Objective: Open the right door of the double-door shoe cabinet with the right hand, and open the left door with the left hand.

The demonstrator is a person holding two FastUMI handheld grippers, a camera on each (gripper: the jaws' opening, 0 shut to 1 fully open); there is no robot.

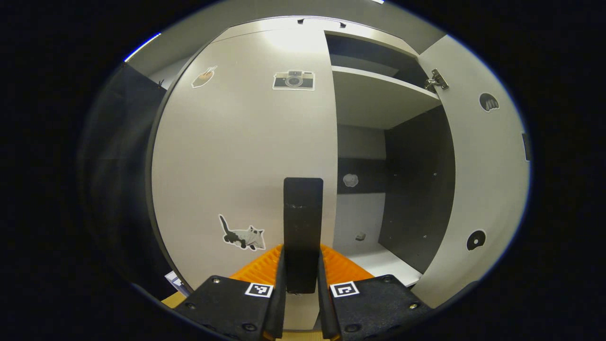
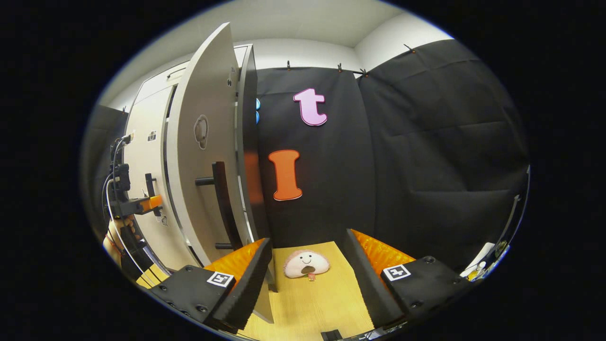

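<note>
The pale left door (image 1: 236, 156) of the shoe cabinet looks closed and carries several stickers. Its black vertical handle (image 1: 303, 208) runs up between the fingers of my left gripper (image 1: 302, 253), which is shut on it. The right door (image 1: 483, 180) stands swung wide, baring the shelf (image 1: 378, 94) and dark inside. In the right gripper view that right door (image 2: 199, 189) is edge-on at the left with its black handle (image 2: 222, 203) free. My right gripper (image 2: 307, 239) is open, just right of that door, holding nothing. The left gripper (image 2: 142, 204) also shows far left at the left door (image 2: 147, 161).
A small plush toy with a face (image 2: 306, 264) lies on the wooden floor (image 2: 312, 308) ahead of the right gripper. The booth's black cloth wall (image 2: 426, 166) stands close behind it. A hand (image 2: 113, 244) holds the left gripper.
</note>
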